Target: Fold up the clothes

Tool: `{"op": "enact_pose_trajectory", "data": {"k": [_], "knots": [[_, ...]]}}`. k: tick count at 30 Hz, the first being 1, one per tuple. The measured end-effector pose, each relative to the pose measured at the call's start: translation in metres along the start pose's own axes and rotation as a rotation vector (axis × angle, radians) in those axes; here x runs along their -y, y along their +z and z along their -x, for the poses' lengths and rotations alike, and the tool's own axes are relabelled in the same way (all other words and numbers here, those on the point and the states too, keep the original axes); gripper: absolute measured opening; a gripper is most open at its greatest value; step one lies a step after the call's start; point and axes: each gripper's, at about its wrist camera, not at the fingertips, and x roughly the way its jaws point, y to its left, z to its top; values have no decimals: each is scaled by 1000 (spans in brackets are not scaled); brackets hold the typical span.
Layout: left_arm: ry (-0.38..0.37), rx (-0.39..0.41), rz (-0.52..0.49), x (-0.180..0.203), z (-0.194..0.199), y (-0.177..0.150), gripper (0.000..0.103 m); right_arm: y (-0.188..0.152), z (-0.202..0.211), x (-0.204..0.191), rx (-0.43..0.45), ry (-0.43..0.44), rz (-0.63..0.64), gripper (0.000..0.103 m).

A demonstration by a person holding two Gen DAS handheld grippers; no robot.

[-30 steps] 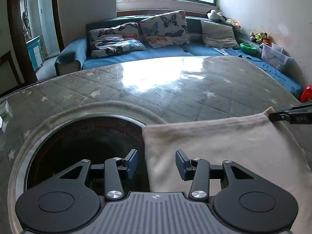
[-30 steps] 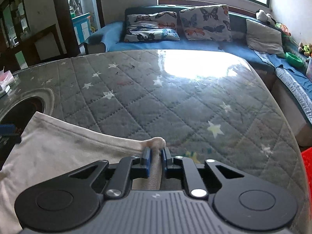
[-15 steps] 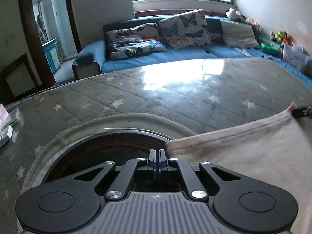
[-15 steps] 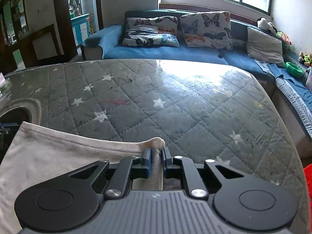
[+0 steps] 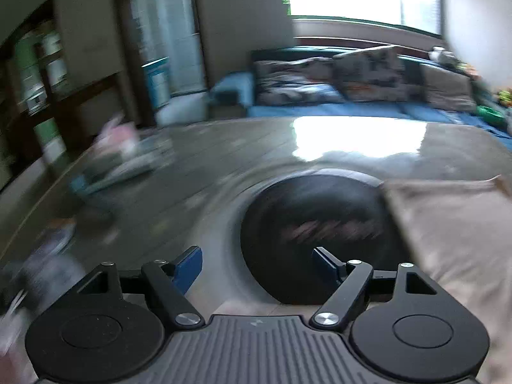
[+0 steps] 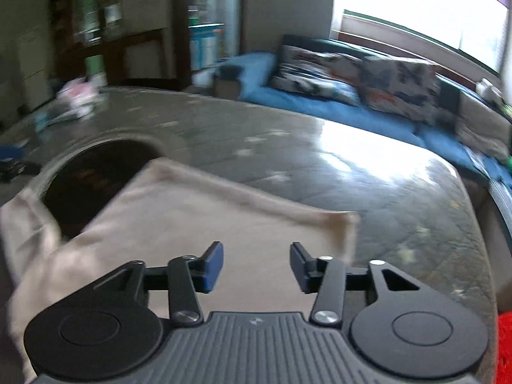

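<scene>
both pictures are blurred, so small details are hard to read. my left tongs (image 5: 256, 264) stand wide open with nothing between the blue pads (image 5: 188, 265); they hang above the edge of the dark round opening (image 5: 316, 224) in the grey quilted worktop with pale stars (image 5: 198, 172). my right tongs (image 6: 256, 265) are also wide open and hold nothing; they hang over the beige cloth garment (image 6: 198, 230).

the garment lies flat on the worktop (image 6: 368, 176). in the right wrist view its far hem runs from near the round opening (image 6: 96, 172) to a corner at the right, and its left part covers some of the opening, with a crumpled piece hanging at the left edge. in the left wrist view the same garment (image 5: 454, 230) lies just to the right of the opening, touching its rim.

at the far left of the worktop there is a blurred heap of pink and pale things (image 5: 121, 153); i cannot tell what they are. behind the worktop stands a blue sofa (image 6: 320, 108) with patterned cushions (image 6: 396, 86), under a bright window (image 6: 416, 9).

no brand, label or writing can be read; only a small pale mark (image 6: 256, 321) on the grey ribbed body of the tongs, too small to make out.
</scene>
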Motion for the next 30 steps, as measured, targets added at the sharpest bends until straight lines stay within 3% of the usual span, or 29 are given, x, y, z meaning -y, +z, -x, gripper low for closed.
{"op": "enact_pose_trajectory", "data": {"k": [5,8,10,15,16,18,20,21,24,28,30], "knots": [[14,-37,108,-33,16,-35,79,-21,25,-57,-1,107,120,66],[-2,-30,135,-39,20,-43,77,-36,33,-86,-2,148,184,77],[-17,-30,145,-39,17,-45,75,-45,38,-103,0,153,221,79],[-70,-55,172,-39,8,-55,51,-60,46,-116,-9,159,211,84],[-72,-60,178,-39,7,-57,41,-61,48,-117,-3,156,208,86],[-64,-59,187,-39,5,-62,32,-62,51,-119,9,147,204,88],[-78,-45,190,-40,6,-64,13,-62,53,-120,18,135,197,92],[-87,-41,199,-41,7,-64,11,-63,51,-120,15,130,191,92],[-57,13,205,-43,17,-58,8,-65,45,-120,-2,116,176,92],[-5,165,162,-48,47,-39,8,-73,39,-118,-40,104,170,92],[6,185,125,-51,50,-34,8,-77,35,-117,-54,100,165,92]]}}
